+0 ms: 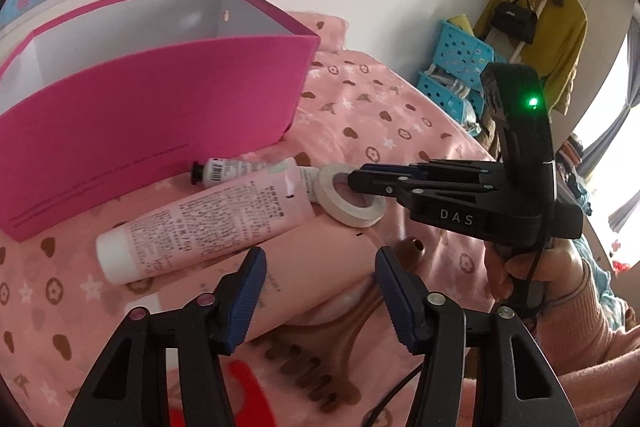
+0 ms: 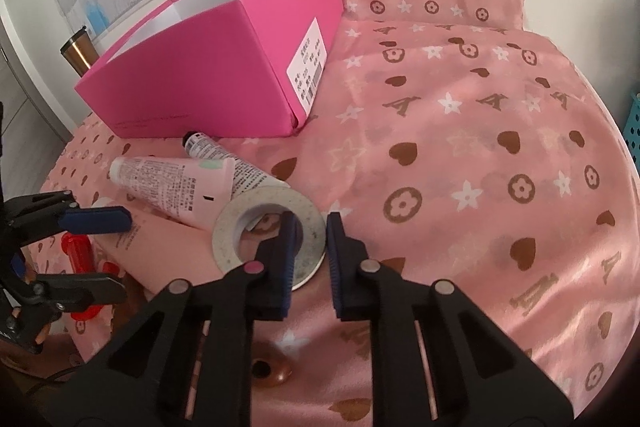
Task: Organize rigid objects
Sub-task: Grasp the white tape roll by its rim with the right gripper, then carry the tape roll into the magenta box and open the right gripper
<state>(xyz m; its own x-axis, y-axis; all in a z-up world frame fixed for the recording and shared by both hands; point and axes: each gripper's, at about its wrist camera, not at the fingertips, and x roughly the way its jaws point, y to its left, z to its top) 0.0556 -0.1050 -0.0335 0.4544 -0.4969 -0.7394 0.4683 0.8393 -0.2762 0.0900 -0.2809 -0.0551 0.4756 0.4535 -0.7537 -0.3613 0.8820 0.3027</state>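
The left hand-held gripper (image 1: 320, 291) stood spread over a large pink bottle (image 1: 304, 291), its pads not pressing it. At eleven o'clock from it sat the open pink box (image 1: 160, 115) on the bed (image 2: 460, 147); a pink tube (image 1: 208, 223) and small tube (image 1: 218, 171) lay between. At one o'clock, the right hand-held gripper (image 2: 310, 247) pinched the rim of the tape roll (image 2: 236, 235).
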